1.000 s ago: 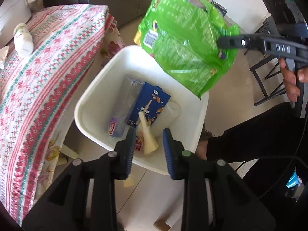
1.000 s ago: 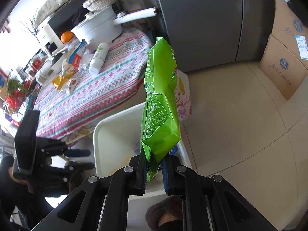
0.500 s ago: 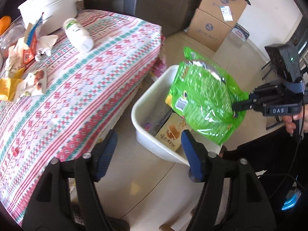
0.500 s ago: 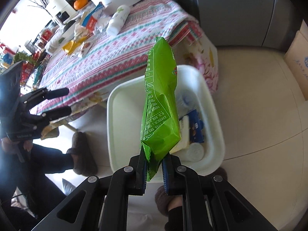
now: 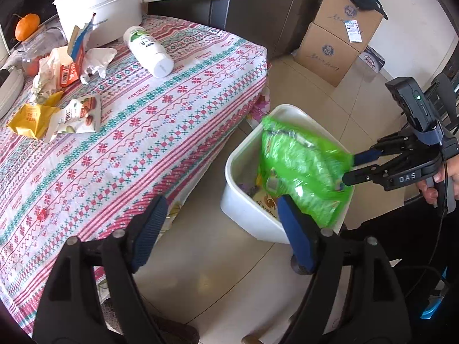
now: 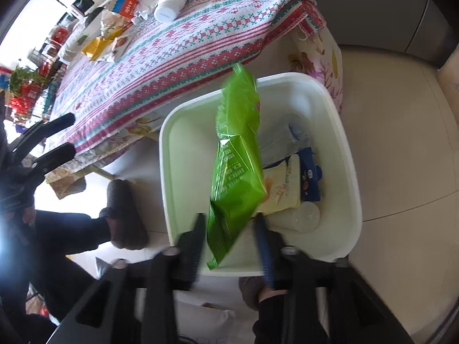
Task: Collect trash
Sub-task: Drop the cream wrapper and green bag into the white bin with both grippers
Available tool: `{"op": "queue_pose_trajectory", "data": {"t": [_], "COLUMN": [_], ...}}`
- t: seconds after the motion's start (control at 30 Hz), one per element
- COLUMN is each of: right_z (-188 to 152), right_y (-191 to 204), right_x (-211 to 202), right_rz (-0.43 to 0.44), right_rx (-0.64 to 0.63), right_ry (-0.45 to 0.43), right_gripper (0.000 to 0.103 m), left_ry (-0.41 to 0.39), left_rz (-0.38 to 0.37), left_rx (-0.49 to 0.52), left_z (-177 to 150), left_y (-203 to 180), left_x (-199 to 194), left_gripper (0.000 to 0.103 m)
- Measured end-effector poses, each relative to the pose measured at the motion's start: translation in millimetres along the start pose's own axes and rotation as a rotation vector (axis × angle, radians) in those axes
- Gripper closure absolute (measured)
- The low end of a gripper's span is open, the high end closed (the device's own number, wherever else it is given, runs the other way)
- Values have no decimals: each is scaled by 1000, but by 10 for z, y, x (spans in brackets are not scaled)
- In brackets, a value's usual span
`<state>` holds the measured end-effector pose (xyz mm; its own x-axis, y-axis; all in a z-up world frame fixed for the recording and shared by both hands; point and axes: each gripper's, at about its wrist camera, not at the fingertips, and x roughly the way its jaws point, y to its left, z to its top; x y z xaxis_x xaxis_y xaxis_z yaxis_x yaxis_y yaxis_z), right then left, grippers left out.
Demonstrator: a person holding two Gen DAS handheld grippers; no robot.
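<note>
A green snack bag (image 6: 236,172) drops loose between the spread jaws of my right gripper (image 6: 231,238), over the white bin (image 6: 344,154) on the floor. The bin holds a blue carton (image 6: 309,177), a yellow packet (image 6: 281,192) and clear plastic. In the left wrist view the bag (image 5: 304,169) sits in the bin's (image 5: 243,203) mouth beside the open right gripper (image 5: 348,169). My left gripper (image 5: 221,235) is open and empty, above the floor between table and bin. Wrappers (image 5: 57,114) and a white bottle (image 5: 147,50) lie on the patterned tablecloth (image 5: 143,126).
A white pot (image 5: 100,3), an orange (image 5: 27,25) and crumpled paper (image 5: 96,60) are at the table's far side. Cardboard boxes (image 5: 341,34) stand by a dark cabinet. The person's slippered feet (image 6: 123,223) are beside the bin.
My right gripper has opened and let go of the green bag, which falls into the bin. My left gripper has pulled back from the bin toward the table and opened wider.
</note>
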<state>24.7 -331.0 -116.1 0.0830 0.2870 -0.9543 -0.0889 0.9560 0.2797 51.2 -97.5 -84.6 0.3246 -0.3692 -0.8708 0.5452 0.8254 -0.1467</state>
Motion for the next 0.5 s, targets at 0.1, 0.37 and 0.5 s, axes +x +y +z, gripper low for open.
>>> {"op": "queue_pose_trajectory", "data": {"t": [0.1,0.37,0.5], "right_z": [39,168,269], "right_y": [28,78,200], "right_x": [-82,-219,-277], "right_rz": [-16,-23,-31], "right_rx": [-4,14,-2], "right_ry": [-38,-85,-105], "right_gripper": [40,34,33], "left_ry": [-3,-18,-30], "left_rz": [15,45,75], "left_rx": [-11,-42,-57], "left_z": [-5,-2,23], "left_y": [47,187,301], "left_x": [-24,-88,-144], "left_gripper": [21,19,19]}}
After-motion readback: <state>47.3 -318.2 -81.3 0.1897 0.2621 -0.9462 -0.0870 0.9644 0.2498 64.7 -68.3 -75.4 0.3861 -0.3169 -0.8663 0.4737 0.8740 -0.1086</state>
